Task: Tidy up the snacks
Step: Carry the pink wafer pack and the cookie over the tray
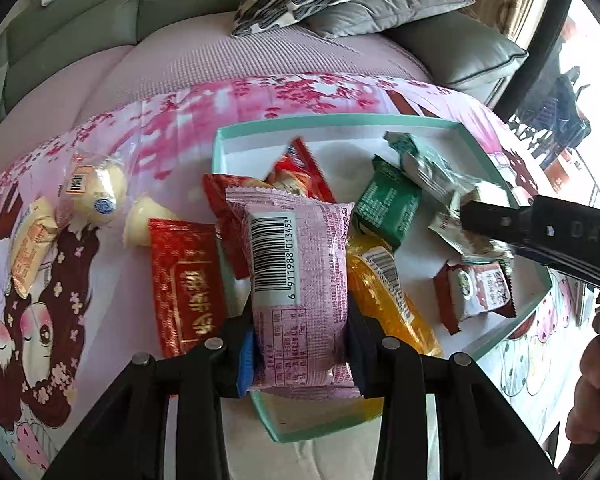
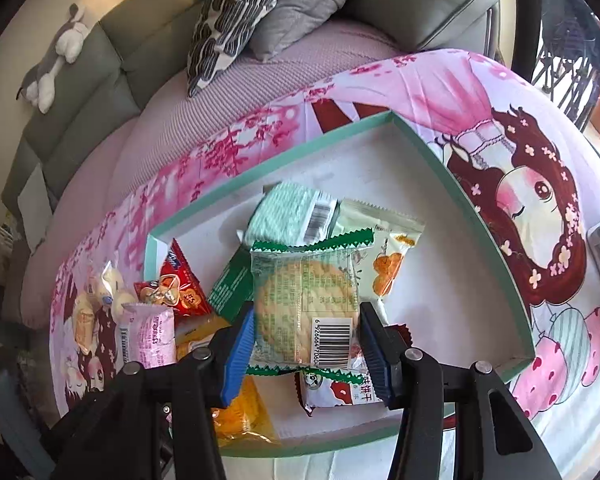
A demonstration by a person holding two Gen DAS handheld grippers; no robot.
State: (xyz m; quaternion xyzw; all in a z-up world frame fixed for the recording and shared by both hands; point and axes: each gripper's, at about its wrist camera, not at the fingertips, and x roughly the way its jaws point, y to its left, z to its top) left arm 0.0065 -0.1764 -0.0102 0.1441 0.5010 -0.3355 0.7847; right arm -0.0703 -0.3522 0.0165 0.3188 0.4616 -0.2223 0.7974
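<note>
The left wrist view is showing snacks lying outside the teal-rimmed tray [image 1: 340, 122]: a red foil packet [image 1: 186, 292] at 9 o'clock of the gripper's fingers, and a round white bun [image 1: 100, 196] and a pale jelly cup [image 1: 144, 222] toward 10 o'clock on the pink cartoon cloth [image 1: 60, 280]. The right wrist view is instead showing the tray's [image 2: 496, 240] bare far corner at 1 o'clock and a mint-striped packet [image 2: 288, 216] at 12 o'clock. The left gripper [image 1: 300, 356] is clamping a pink wrapped cake [image 1: 300, 280], jaws narrowed onto its sides, barcode facing up, the packet hanging over the tray's near left rim. The right gripper [image 2: 306, 344] is pinching a clear biscuit packet [image 2: 306, 304] with green zigzag ends, jaws closed against both edges, above the tray's middle. In the left view the right gripper [image 1: 466, 210] is entering from 3 o'clock. A green packet [image 1: 388, 204] and an orange packet [image 1: 388, 300] are lying inside the tray.
</note>
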